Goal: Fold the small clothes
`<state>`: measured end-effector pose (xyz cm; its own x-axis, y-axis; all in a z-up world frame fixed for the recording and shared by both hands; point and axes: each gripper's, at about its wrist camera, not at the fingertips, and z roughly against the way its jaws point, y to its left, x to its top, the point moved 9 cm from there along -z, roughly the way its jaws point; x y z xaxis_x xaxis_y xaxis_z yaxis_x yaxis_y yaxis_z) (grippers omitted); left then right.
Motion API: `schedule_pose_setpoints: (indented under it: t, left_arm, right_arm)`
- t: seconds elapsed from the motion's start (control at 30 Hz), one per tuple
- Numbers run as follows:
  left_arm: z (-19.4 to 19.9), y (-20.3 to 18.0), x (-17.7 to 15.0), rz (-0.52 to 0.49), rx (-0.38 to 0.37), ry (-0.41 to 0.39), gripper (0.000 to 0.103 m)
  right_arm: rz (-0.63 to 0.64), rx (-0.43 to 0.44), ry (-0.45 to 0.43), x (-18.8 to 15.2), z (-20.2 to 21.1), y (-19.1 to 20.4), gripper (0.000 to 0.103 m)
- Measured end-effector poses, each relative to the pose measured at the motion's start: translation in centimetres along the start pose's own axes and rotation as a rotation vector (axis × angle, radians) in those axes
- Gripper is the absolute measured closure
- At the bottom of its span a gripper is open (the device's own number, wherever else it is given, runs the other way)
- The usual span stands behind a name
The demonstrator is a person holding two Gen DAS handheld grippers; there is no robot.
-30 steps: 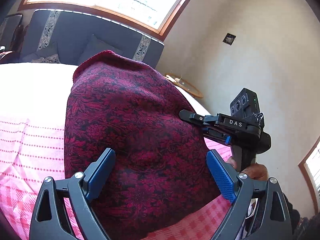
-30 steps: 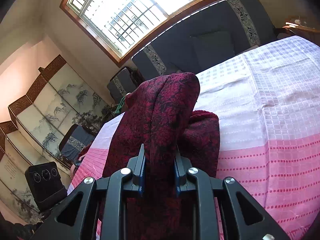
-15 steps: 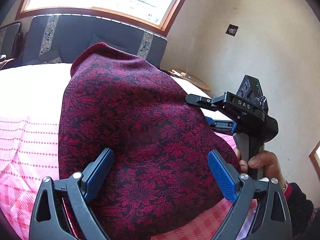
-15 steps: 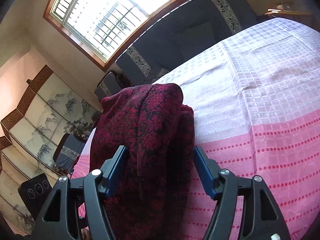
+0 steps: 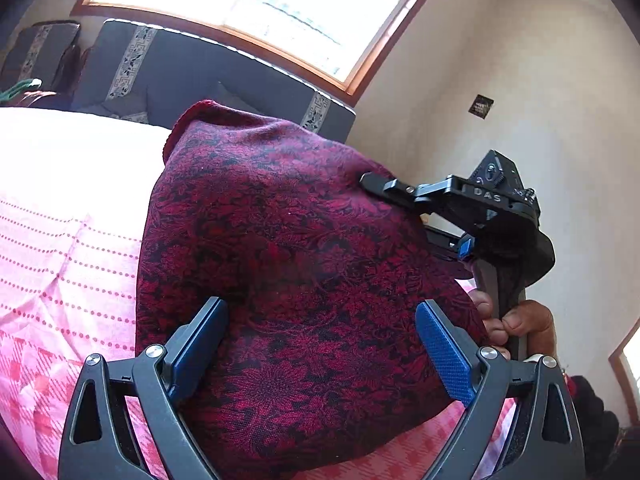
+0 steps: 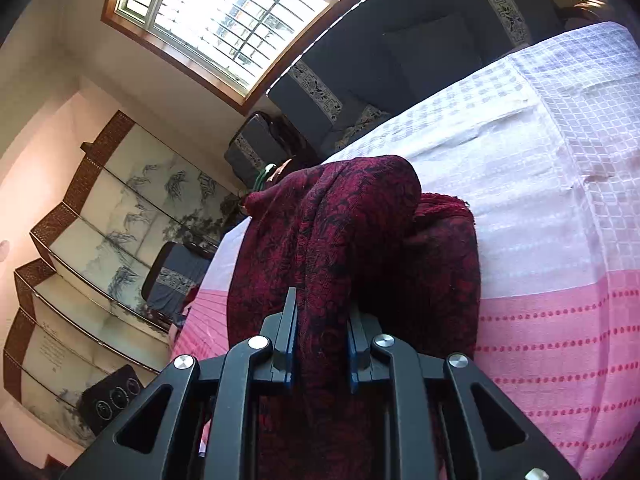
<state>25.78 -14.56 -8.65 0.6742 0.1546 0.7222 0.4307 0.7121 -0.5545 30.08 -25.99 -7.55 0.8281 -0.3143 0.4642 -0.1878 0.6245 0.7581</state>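
Observation:
A dark red and black patterned garment (image 5: 300, 240) lies bunched on the pink and white bedspread (image 5: 60, 240). My left gripper (image 5: 320, 332) is open, its blue pads (image 5: 200, 344) wide apart on either side of the near part of the cloth, not pressing it. In the left wrist view my right gripper (image 5: 384, 186) comes in from the right, a person's hand (image 5: 520, 320) on its handle. In the right wrist view the right gripper (image 6: 322, 308) is closing, its pads pinching a raised fold of the garment (image 6: 352, 232) above the bedspread (image 6: 560, 240).
A dark sofa (image 5: 200, 68) stands beyond the bed under a bright window (image 5: 260, 4). A painted folding screen (image 6: 100, 220) and a black device (image 6: 112, 400) are on the left in the right wrist view. A plain wall (image 5: 540, 80) rises on the right.
The right gripper let go of the fold, opened wide, then shut on the cloth again. The left gripper stayed open and drew a little closer over the garment.

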Motion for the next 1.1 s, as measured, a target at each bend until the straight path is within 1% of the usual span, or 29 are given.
schedule_pose_setpoints:
  t: [0.03, 0.07, 0.1, 0.13, 0.2, 0.27, 0.3, 0.33, 0.4, 0.5, 0.57, 0.63, 0.67, 0.7, 0.73, 0.77, 0.8, 0.83, 0.87, 0.93, 1.03, 1.07, 1.1]
  left_arm:
    - [0.1, 0.2, 0.2, 0.016, -0.008, -0.004, 0.009]
    - [0.0, 0.3, 0.4, 0.025, -0.013, -0.001, 0.009]
    - [-0.2, 0.2, 0.4, 0.024, -0.012, 0.006, 0.009]
    - [-0.4, 0.1, 0.4, 0.014, -0.005, 0.011, 0.009]
    - [-0.8, -0.5, 0.2, -0.021, -0.007, 0.028, 0.009]
    - [-1.0, -1.0, -0.4, -0.060, -0.013, 0.041, 0.009]
    - [-1.0, -1.2, -0.6, -0.078, -0.015, 0.041, 0.009]
    - [-1.0, -1.4, -0.8, -0.093, -0.015, 0.041, 0.009]
    - [-1.2, -1.7, -1.1, -0.116, -0.015, 0.042, 0.009]
    - [-1.3, -1.4, -1.1, -0.104, -0.014, 0.041, 0.007]
    - [-1.2, -1.1, -1.0, -0.076, -0.035, 0.038, 0.007]
    - [-1.1, -0.8, -1.0, -0.057, -0.053, 0.035, 0.007]
    - [-1.2, -0.7, -1.0, -0.051, -0.056, 0.036, 0.007]
    - [-1.2, -0.6, -0.9, -0.050, -0.056, 0.036, 0.007]
    - [-1.2, -0.7, -0.9, -0.053, -0.053, 0.035, 0.007]
    - [-1.2, -0.8, -1.0, -0.057, -0.050, 0.034, 0.007]
    - [-1.2, -0.9, -1.1, -0.060, -0.047, 0.035, 0.007]
    - [-1.2, -0.9, -1.1, -0.061, -0.046, 0.035, 0.007]
    - [-1.3, -1.0, -1.2, -0.061, -0.046, 0.035, 0.007]
    - [-1.2, -0.9, -1.2, -0.056, -0.051, 0.033, 0.006]
    - [-1.2, -0.7, -1.1, -0.042, -0.063, 0.028, 0.006]
    - [-1.1, -0.6, -1.1, -0.039, -0.066, 0.027, 0.006]
    - [-1.1, -0.6, -1.0, -0.036, -0.069, 0.026, 0.006]
  right_arm:
    - [0.011, 0.066, -0.033, 0.5, 0.2, 1.4, 0.087]
    - [0.034, 0.112, -0.067, 1.1, 0.5, 2.7, 0.088]
    - [0.060, 0.132, -0.100, 1.6, 0.9, 3.5, 0.088]
    - [0.075, 0.129, -0.123, 2.0, 1.0, 3.6, 0.088]
    - [0.048, 0.085, -0.136, 2.3, 0.9, 1.4, 0.089]
    - [0.000, 0.025, -0.123, 1.3, 1.1, -1.9, 0.088]
    - [-0.024, 0.012, -0.119, 0.6, 1.6, -3.1, 0.088]
    - [-0.031, 0.005, -0.118, -0.1, 2.2, -3.7, 0.089]
    - [0.001, -0.033, -0.119, -1.1, 3.5, -3.7, 0.089]
    - [0.019, -0.073, -0.145, -1.4, 5.3, -3.7, 0.090]
    - [0.017, -0.123, -0.151, -1.0, 5.9, -4.8, 0.091]
    - [-0.024, -0.123, -0.131, -1.2, 5.7, -6.1, 0.090]
    - [-0.034, -0.126, -0.129, -1.3, 5.5, -6.2, 0.085]
    - [-0.051, -0.121, -0.133, -1.3, 5.6, -6.5, 0.083]
    - [-0.080, -0.101, -0.138, -1.3, 5.6, -6.8, 0.080]
    - [-0.117, -0.074, -0.136, -1.2, 5.6, -7.1, 0.061]
    - [-0.148, -0.056, -0.136, -1.0, 5.5, -7.3, 0.031]
    - [-0.164, -0.052, -0.133, -0.8, 5.4, -7.5, 0.021]
    - [-0.172, -0.049, -0.118, -0.7, 5.0, -7.6, 0.018]
    - [-0.190, -0.015, -0.089, -0.5, 4.2, -7.1, 0.018]
    - [-0.150, 0.020, -0.054, -0.4, 3.3, -5.1, 0.019]
    - [-0.136, 0.040, -0.039, -0.4, 2.9, -4.2, 0.024]
    - [-0.118, 0.054, -0.029, -0.5, 2.5, -3.1, 0.034]
